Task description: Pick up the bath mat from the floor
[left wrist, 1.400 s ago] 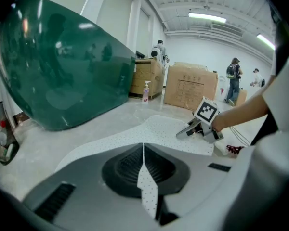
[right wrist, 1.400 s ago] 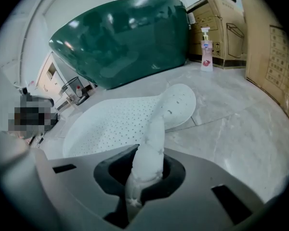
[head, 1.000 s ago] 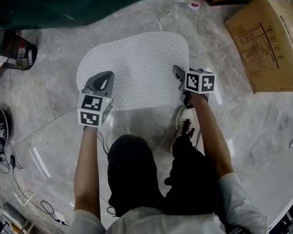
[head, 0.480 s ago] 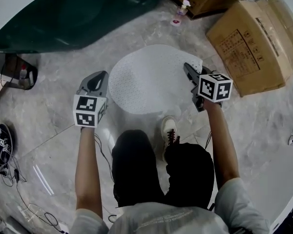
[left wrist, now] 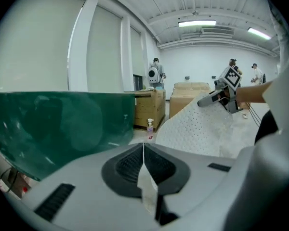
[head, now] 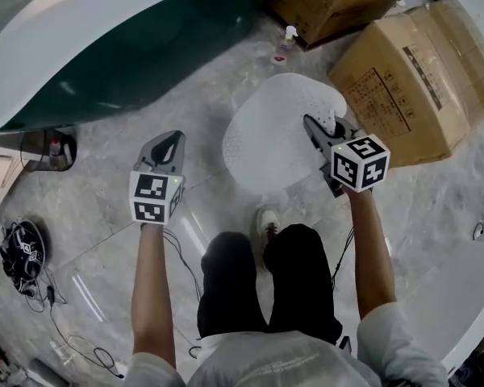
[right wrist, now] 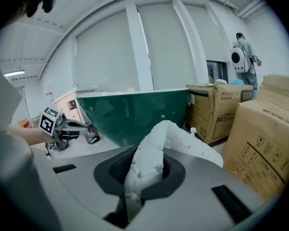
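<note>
The white dotted bath mat [head: 274, 135] hangs off the floor, curled, with one edge pinched in my right gripper [head: 315, 127]. In the right gripper view a bunched fold of the mat [right wrist: 149, 162] fills the shut jaws and curves up and away to the right. My left gripper [head: 172, 139] is held apart from the mat, to its left, over bare floor. Its jaws are shut, and only a thin white sliver shows in the seam between them [left wrist: 143, 150]. From the left gripper view the mat [left wrist: 202, 126] drapes below the right gripper [left wrist: 216, 97].
A dark green tub with a white rim [head: 105, 47] curves across the upper left. Cardboard boxes [head: 411, 79] stand to the right, and a small bottle [head: 284, 43] is on the floor between them. Cables [head: 20, 256] lie at the left. The person's shoe [head: 266, 220] is below the mat.
The right gripper has lifted the mat off the floor, from flat to hanging and curled. Both grippers have risen and the left one has drawn away from the mat.
</note>
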`<action>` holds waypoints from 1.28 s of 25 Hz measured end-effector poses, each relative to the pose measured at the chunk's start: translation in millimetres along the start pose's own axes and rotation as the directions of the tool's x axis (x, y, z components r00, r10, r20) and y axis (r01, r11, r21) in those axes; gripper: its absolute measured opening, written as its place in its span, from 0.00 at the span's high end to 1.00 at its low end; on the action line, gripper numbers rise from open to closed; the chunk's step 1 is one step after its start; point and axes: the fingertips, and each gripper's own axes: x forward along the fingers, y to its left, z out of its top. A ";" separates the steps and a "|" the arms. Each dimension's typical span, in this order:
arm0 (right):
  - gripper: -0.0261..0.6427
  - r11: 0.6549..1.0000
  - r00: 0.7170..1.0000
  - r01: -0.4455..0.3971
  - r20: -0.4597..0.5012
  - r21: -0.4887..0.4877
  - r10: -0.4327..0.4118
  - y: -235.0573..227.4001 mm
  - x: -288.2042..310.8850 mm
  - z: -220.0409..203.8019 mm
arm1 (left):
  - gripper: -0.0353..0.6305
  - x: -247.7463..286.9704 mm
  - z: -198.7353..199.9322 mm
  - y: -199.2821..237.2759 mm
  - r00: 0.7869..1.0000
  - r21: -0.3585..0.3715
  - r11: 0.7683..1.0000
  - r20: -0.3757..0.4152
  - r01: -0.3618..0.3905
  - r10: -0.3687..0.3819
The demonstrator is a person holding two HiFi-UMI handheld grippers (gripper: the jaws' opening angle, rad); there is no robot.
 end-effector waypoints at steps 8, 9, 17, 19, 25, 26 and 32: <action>0.91 0.999 0.998 0.046 -0.040 0.005 -0.046 21.8 -84.2 120.4 | 0.92 -75.3 152.5 5.7 1.000 -0.002 1.000 -0.003 0.013 -0.013; 0.91 0.998 0.997 0.057 -0.044 0.001 -0.057 26.7 -97.0 139.1 | 0.92 -87.8 172.4 7.2 1.000 -0.002 1.000 -0.002 0.013 -0.013; 0.91 0.993 0.994 0.105 -0.001 -0.048 -0.105 76.0 -229.6 289.7 | 0.92 -205.3 317.4 -8.4 0.998 0.059 0.997 0.005 0.056 -0.057; 0.91 0.990 0.992 0.123 0.025 -0.067 -0.121 90.1 -266.6 323.9 | 0.92 -239.3 347.7 -13.3 0.998 0.070 0.996 0.025 0.058 -0.060; 0.91 0.979 0.980 0.161 0.138 -0.128 -0.143 128.6 -354.7 414.3 | 0.92 -319.7 428.4 -14.6 0.991 0.054 0.998 0.126 0.028 -0.034; 0.91 0.977 0.977 0.166 0.154 -0.137 -0.145 136.4 -367.4 423.6 | 0.92 -332.4 439.8 -14.6 0.989 0.049 0.999 0.146 0.020 -0.027; 0.91 0.966 0.949 0.226 0.253 -0.127 -0.188 188.0 -435.0 453.5 | 0.92 -408.8 502.0 -24.3 0.959 0.106 0.994 0.282 -0.011 -0.019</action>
